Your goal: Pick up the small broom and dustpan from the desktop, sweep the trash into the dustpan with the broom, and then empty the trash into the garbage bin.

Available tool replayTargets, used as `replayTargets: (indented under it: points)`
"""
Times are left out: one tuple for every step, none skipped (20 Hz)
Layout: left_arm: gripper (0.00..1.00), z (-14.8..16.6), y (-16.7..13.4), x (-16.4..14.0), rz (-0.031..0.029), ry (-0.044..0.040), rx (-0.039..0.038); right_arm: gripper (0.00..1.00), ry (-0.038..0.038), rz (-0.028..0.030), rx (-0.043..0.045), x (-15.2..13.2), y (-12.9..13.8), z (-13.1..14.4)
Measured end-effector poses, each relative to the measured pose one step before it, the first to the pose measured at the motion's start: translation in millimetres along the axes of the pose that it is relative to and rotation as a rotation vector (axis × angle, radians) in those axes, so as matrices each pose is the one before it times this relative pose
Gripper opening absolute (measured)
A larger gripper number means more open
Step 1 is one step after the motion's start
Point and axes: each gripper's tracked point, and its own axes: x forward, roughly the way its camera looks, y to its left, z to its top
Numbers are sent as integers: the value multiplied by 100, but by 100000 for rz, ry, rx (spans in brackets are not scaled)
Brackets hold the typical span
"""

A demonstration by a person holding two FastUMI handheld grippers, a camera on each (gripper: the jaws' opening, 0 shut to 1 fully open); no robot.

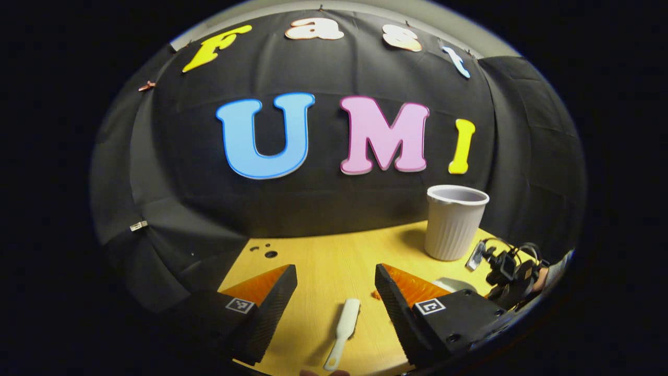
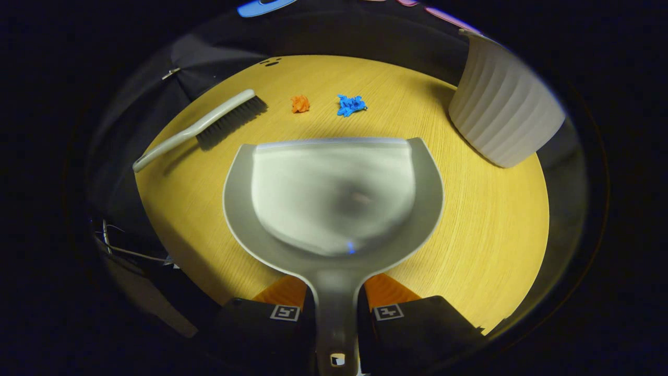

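Between the left gripper [image 1: 335, 292]'s jaws, which stand wide apart and hold nothing, the broom [image 1: 342, 331] handle lies flat on the bench [image 1: 323, 261], pointing toward the camera. Nothing grips it yet. Off to the right stands the ribbed bin [image 1: 454, 222], upright and open-topped, and beside it the other gripper [image 1: 503, 269] with a hand on it at the edge. Square coded markers sit on the jaws; no readable brand there.

Over to the right gripper view: the right gripper [image 2: 335, 305] has its jaws clamped on the dustpan [image 2: 334, 193] handle, pan mouth facing forward over the bench. Beyond the pan's lip lie two scraps of trash, orange [image 2: 300, 103] and blue [image 2: 350, 104], apart from it. The broom rests to the left, bristles toward the scraps. The bin rises at the right.

So by my reckoning: dustpan in hand, broom still to pick up, sweeping and emptying all left. No legible labels on broom, pan or bin.
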Motion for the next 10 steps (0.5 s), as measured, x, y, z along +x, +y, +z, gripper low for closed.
replayTargets:
  points:
    - [96, -1381, -45, 308, -1371, 5164, 600, 32, -1829, 246, -1544, -657, -50, 375]
    - [97, -1376, -85, 630, -1418, 5104, 46, 32, -1463, 95, -1476, -621, -73, 287]
    - [96, -1557, -179, 578, -1961, 5574, -226, 36, -780, 341, -1107, -392, 16, 187]
    - [96, -1723, -363, 739, -2300, 7052, -234, 36, -345, 838, -533, -450, 35, 118]
    - [96, -1962, -54, 702, -1855, 6816, 144, 36, -228, 808, -137, -538, -15, 95]
    - [96, -1848, -110, 915, -1580, 7806, 791, 34, -152, 580, 130, -733, -40, -65]
    - [96, -1449, 149, 1195, -936, 5713, 1042, 33, 32, 370, 57, -517, -84, -80]
    - [96, -1160, -12, 1166, -822, 5262, 1162, 36, 43, 196, 19, -461, -76, -142]
    - [96, -914, 71, 1106, -464, 5086, 1173, 32, -29, -25, -193, -398, -119, -61]
    - [96, -808, 15, 1062, 72, 4139, 1126, 36, -35, -196, -427, -272, -177, -225]
